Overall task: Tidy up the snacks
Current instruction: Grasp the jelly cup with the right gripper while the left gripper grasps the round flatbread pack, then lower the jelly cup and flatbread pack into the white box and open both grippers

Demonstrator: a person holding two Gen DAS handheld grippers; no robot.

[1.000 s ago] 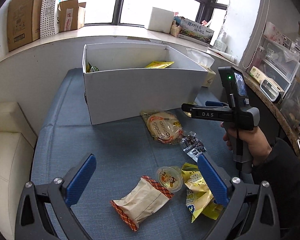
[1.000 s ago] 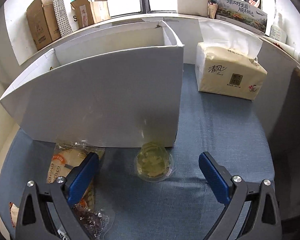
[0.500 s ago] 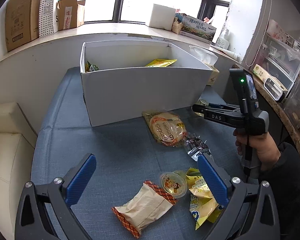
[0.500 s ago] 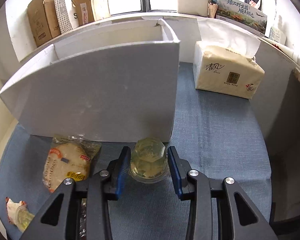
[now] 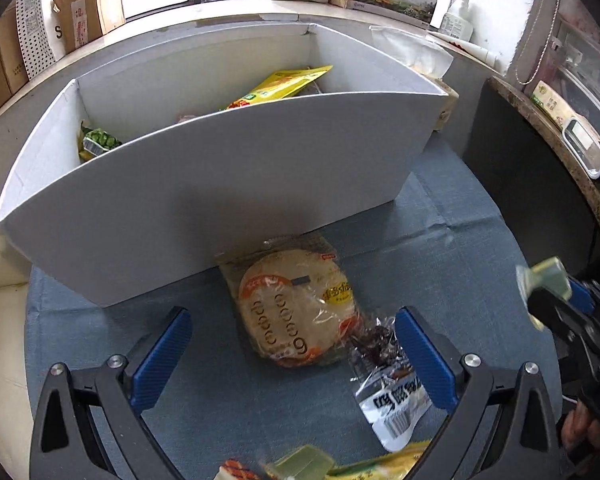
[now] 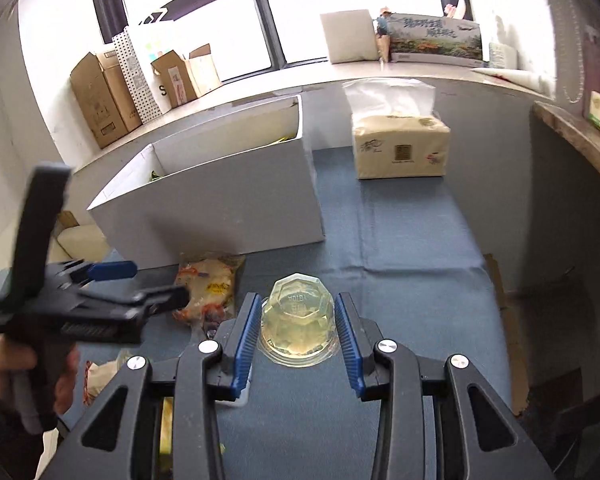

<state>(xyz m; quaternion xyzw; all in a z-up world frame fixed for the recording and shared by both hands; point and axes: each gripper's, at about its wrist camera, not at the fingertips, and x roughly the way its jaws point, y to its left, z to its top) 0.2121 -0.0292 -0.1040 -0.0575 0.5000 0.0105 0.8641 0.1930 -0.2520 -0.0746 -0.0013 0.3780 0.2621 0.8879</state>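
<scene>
My right gripper (image 6: 298,300) is shut on a clear jelly cup (image 6: 298,316), held upside down above the blue cloth. The left wrist view shows the same cup (image 5: 544,280) blurred at the right edge. My left gripper (image 5: 292,316) stands open over a round pancake packet (image 5: 296,308) that lies against the front of the white box (image 5: 220,184). A dark snack packet (image 5: 388,384) lies under its right finger. Inside the box are a yellow packet (image 5: 284,84) and a green one (image 5: 98,140). More yellow packets (image 5: 340,464) show at the bottom edge.
A tissue pack (image 6: 400,148) stands on the cloth right of the box. Cardboard boxes (image 6: 100,100) line the window sill behind. A dark counter (image 5: 560,152) borders the right side, and a cream cushion (image 5: 0,340) the left.
The right gripper closed on the jelly cup and lifted it up and back from the box. The left gripper moved forward from the near packets to the pancake packet.
</scene>
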